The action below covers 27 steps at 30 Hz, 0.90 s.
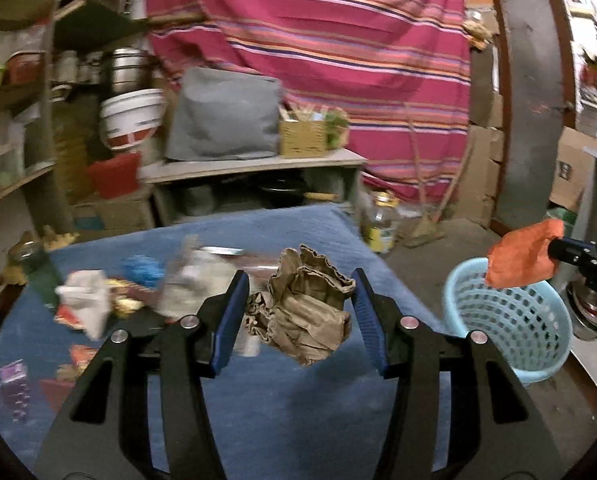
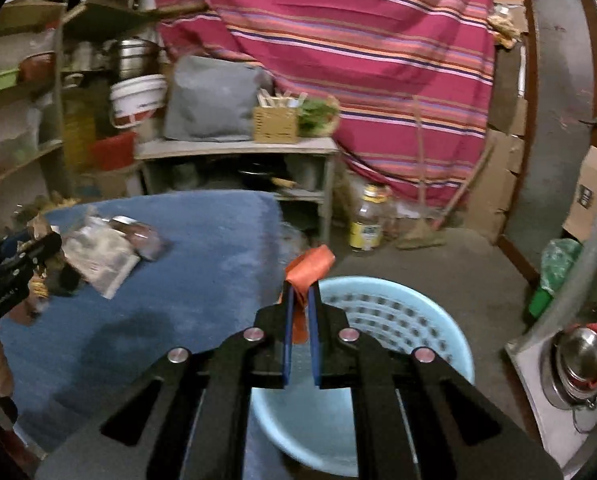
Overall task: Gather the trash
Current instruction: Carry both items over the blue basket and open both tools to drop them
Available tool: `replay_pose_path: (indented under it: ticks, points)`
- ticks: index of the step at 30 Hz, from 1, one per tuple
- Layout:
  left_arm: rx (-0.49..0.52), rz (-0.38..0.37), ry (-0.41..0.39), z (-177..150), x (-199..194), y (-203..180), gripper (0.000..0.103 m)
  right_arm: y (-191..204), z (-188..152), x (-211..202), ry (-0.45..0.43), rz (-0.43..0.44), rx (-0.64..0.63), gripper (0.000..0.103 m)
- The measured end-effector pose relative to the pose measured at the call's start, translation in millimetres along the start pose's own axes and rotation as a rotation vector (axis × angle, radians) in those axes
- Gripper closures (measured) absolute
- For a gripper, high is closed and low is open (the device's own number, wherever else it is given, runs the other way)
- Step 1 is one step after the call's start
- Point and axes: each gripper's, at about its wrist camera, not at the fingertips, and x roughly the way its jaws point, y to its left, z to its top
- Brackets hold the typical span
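My left gripper [image 1: 298,280] stands wide, its blue fingers either side of a crumpled brown paper bag [image 1: 304,308] above the blue table [image 1: 258,400]; I cannot tell whether the pads touch it. My right gripper [image 2: 301,286] is shut on an orange wrapper [image 2: 308,266] and holds it over the light blue basket [image 2: 398,320]. In the left wrist view the orange wrapper [image 1: 522,254] hangs above the basket [image 1: 510,320] at the right. More trash [image 1: 98,296] lies on the table's left part: white paper, a blue scrap, coloured wrappers.
A low shelf unit [image 1: 254,164] with a grey bag and a woven box stands behind the table, under a striped pink cloth [image 1: 338,60]. A yellow-labelled jar [image 2: 366,220] and a broom stand on the floor. Steel pots [image 2: 578,360] sit at the right.
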Motion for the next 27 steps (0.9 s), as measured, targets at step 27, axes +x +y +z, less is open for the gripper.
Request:
replay_pose_path:
  ticks: [27]
  points:
    - [0.090, -0.235, 0.100, 5, 86, -184, 0.033, -116, -48, 18, 0.073, -0.072, 0.153, 0.096]
